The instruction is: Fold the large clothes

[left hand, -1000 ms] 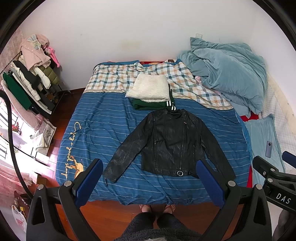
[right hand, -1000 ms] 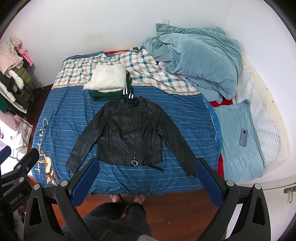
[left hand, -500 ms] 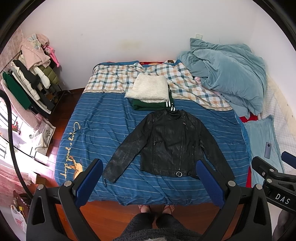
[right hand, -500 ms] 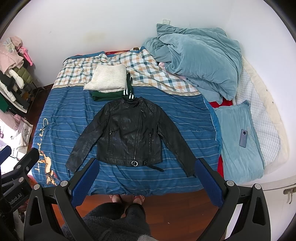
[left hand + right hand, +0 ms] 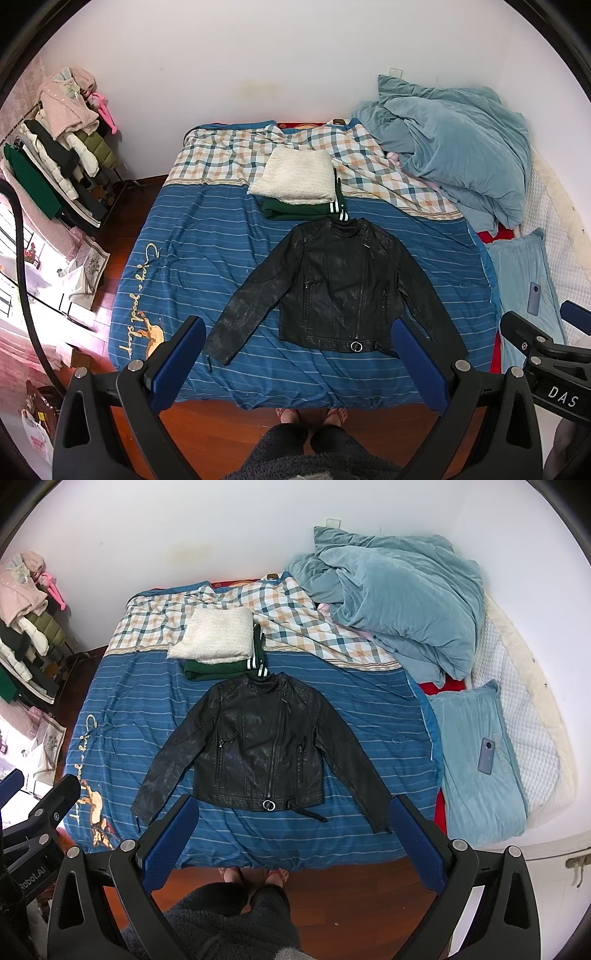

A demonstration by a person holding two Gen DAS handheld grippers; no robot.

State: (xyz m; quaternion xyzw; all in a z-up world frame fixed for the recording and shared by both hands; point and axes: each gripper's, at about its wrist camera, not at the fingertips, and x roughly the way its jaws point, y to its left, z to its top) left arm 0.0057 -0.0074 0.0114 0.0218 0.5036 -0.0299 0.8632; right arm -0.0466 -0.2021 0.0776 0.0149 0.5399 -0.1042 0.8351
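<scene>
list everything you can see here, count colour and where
leather jacket: 1, black, spread flat, front up, on the near half of the bed
cream knit: 1, off-white, folded, on top of the green garment beyond the jacket collar
green garment: 1, dark green with white stripes, folded
bedcover: 1, blue striped
checked sheet: 1, plaid, far end of bed
duvet: 1, grey-blue, heaped far right
pillow: 1, light blue, right of bed
phone: 1, grey-blue, on the pillow
clothes rack: 1, mixed colours, left wall
left tool: open, above the bed's near edge
right tool: open, likewise
feet: 2, on the wood floor
</scene>
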